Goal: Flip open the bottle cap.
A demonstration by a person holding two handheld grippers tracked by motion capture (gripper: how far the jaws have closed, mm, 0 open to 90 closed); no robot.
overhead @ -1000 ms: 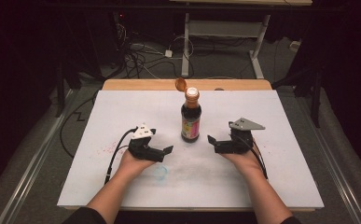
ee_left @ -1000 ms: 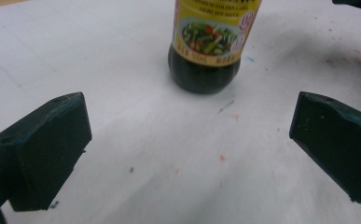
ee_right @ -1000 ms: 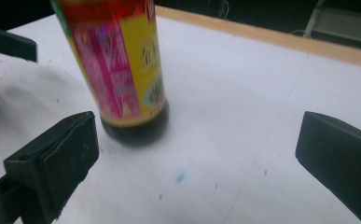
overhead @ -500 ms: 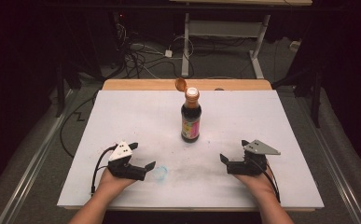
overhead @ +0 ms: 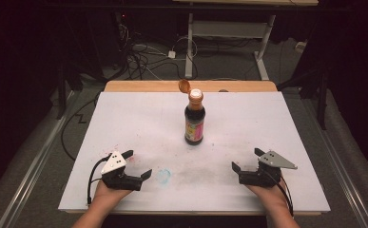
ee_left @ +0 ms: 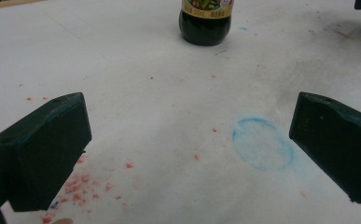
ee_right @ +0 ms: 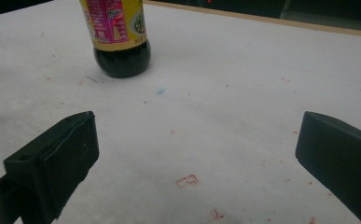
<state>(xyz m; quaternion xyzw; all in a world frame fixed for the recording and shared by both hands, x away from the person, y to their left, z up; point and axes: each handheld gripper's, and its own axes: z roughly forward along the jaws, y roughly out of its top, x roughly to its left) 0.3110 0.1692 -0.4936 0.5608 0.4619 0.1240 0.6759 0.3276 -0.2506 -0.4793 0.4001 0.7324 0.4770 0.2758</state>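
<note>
Dark sauce bottle (overhead: 194, 118) upright at mid-table, flip cap (overhead: 185, 86) open, on white table sheet (overhead: 139, 118), left gripper (overhead: 137, 164) near front edge, jaws wide, holding nothing, right gripper (overhead: 246, 160) opposite, jaws wide, empty, both well apart from bottle, faint blue ring (ee_left: 263, 143) between left jaws.

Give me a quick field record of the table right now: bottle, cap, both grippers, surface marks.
bottle: dark sauce bottle upright, mid-table
cap: orange flip cap hinged open
left gripper: left gripper open, near edge, apart from the bottle
right gripper: right gripper open, near edge, apart from the bottle
surface: white table cover with a blue ring mark and red specks
</note>
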